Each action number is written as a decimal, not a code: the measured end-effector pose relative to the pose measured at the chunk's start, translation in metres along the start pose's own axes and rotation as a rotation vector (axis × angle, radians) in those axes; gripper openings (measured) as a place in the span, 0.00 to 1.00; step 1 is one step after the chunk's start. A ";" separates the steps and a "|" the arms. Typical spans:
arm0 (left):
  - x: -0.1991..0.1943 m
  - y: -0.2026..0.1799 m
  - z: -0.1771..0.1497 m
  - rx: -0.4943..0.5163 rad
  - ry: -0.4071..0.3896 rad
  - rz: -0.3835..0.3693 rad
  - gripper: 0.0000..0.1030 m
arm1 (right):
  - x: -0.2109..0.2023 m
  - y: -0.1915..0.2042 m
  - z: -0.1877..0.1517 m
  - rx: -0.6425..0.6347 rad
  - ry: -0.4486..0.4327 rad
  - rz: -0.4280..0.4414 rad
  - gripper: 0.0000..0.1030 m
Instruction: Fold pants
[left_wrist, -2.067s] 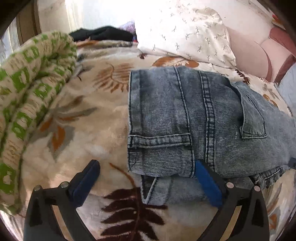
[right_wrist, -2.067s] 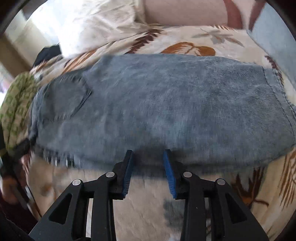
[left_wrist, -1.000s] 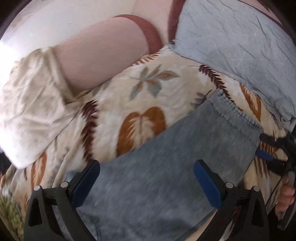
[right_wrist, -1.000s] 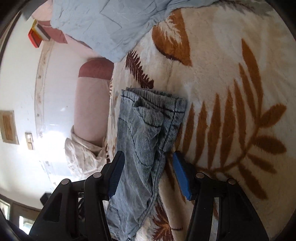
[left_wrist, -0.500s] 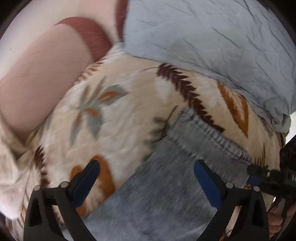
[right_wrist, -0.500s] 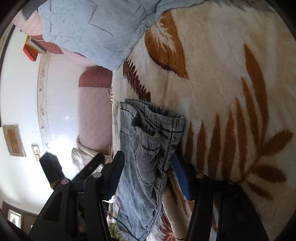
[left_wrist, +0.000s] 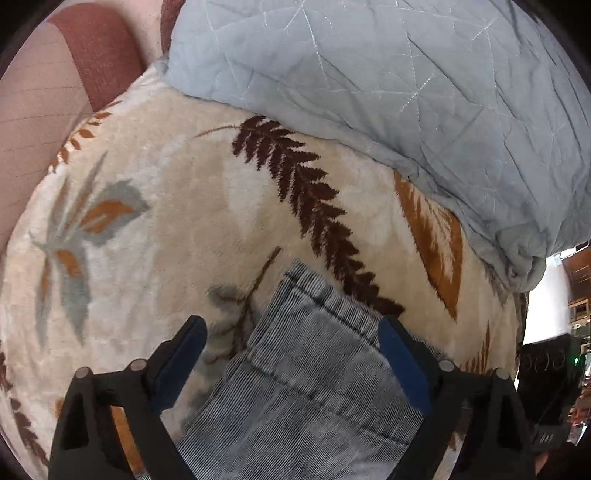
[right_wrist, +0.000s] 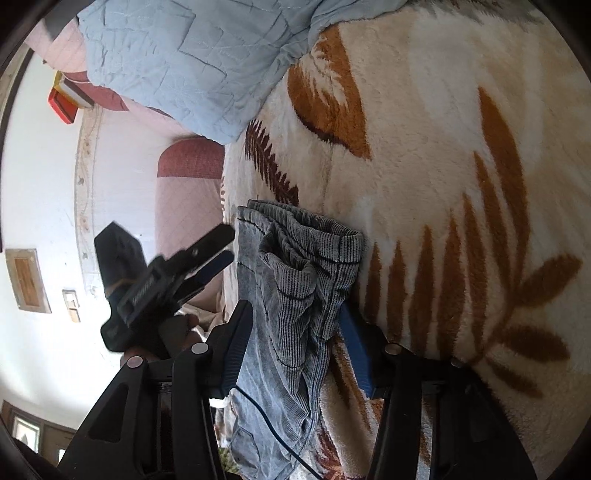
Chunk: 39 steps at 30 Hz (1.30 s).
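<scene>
The left gripper (left_wrist: 291, 356) is hanging over the hem end of the pants (left_wrist: 314, 387), its fingers (left_wrist: 177, 358) standing wide and closing, with the denim lying between them but not pinched. The pants are lying on the leaf-print blanket (left_wrist: 184, 206) of the bed, the hem pointing ahead of the fingers toward the blue quilt (left_wrist: 388, 74). The right gripper (right_wrist: 295, 343) is straddling the bunched leg edge, its fingers (right_wrist: 236, 343) half-narrowed and closing around the cloth; whether they are pressing it yet I cannot tell. To fold well, both grippers should probably be catching all hem layers together before lifting, keeping the edge level. No brand, label or writing is readable anywhere.
</scene>
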<state>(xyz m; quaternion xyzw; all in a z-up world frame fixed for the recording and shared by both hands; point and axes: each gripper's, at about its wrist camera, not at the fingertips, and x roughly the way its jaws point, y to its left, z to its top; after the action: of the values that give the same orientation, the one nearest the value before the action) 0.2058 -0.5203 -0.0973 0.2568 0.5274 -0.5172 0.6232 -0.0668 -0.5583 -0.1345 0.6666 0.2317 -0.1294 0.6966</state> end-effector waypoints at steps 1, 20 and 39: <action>0.002 -0.002 0.001 0.011 0.000 -0.007 0.91 | 0.000 0.000 -0.001 -0.005 -0.003 -0.004 0.47; 0.006 -0.024 -0.008 0.093 -0.053 -0.029 0.39 | 0.008 0.022 -0.015 -0.122 -0.047 -0.089 0.47; -0.082 0.009 -0.034 0.014 -0.246 -0.096 0.22 | -0.010 0.059 -0.041 -0.348 -0.095 -0.102 0.15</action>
<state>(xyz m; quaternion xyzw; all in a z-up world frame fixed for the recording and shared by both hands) 0.2078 -0.4572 -0.0339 0.1703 0.4550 -0.5777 0.6559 -0.0525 -0.5139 -0.0783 0.5163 0.2509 -0.1539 0.8042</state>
